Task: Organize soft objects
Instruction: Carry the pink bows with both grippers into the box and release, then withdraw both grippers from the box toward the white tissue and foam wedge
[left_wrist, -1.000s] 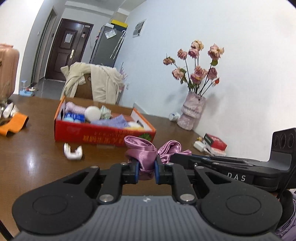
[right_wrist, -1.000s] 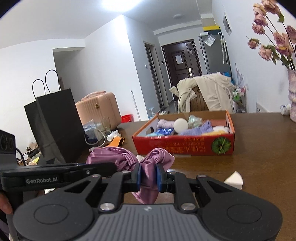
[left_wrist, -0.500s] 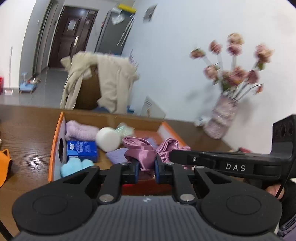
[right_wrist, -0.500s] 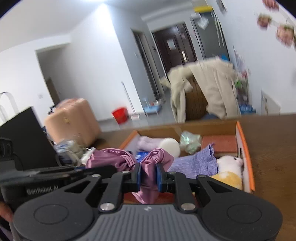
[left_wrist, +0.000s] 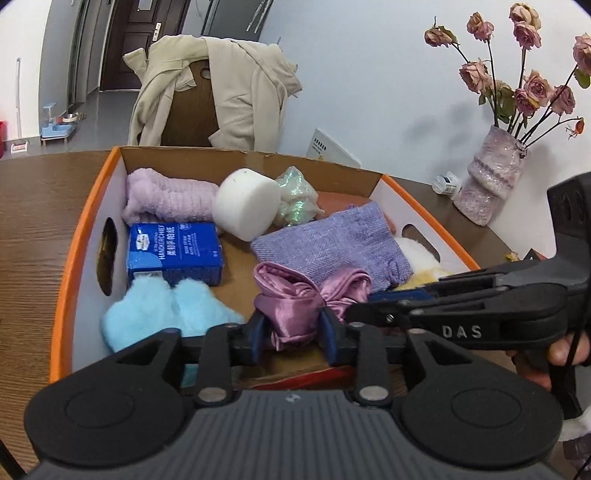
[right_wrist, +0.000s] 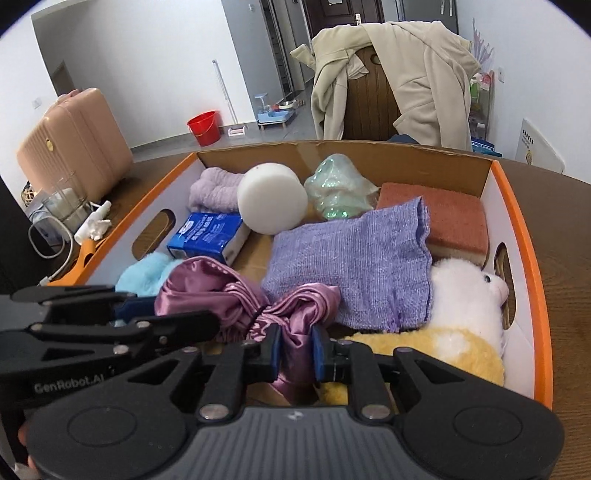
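Note:
A purple satin cloth (left_wrist: 295, 299) tied like a bow hangs over the near end of the orange cardboard box (left_wrist: 77, 258). My left gripper (left_wrist: 291, 332) has its jaws parted wider than before around the cloth's left end, the pads beside it. My right gripper (right_wrist: 295, 349) is shut on the cloth's right end (right_wrist: 295, 325). The box (right_wrist: 532, 258) holds a lilac knit cloth (right_wrist: 351, 258), a white sponge roll (right_wrist: 271, 203), a blue tissue pack (right_wrist: 207, 236), light blue fluffy items (left_wrist: 166, 314), a lavender towel (left_wrist: 166, 199) and a plush toy (right_wrist: 461, 291).
A chair with a beige coat (right_wrist: 399, 74) stands behind the box. A vase of dried roses (left_wrist: 491, 177) sits at the right on the brown table (left_wrist: 33, 221). A pink suitcase (right_wrist: 70, 140), a glass and a cable lie left of the box.
Both grippers carried the satin cloth forward from the table to over the box's near end. The left gripper's jaws have parted wider around the cloth.

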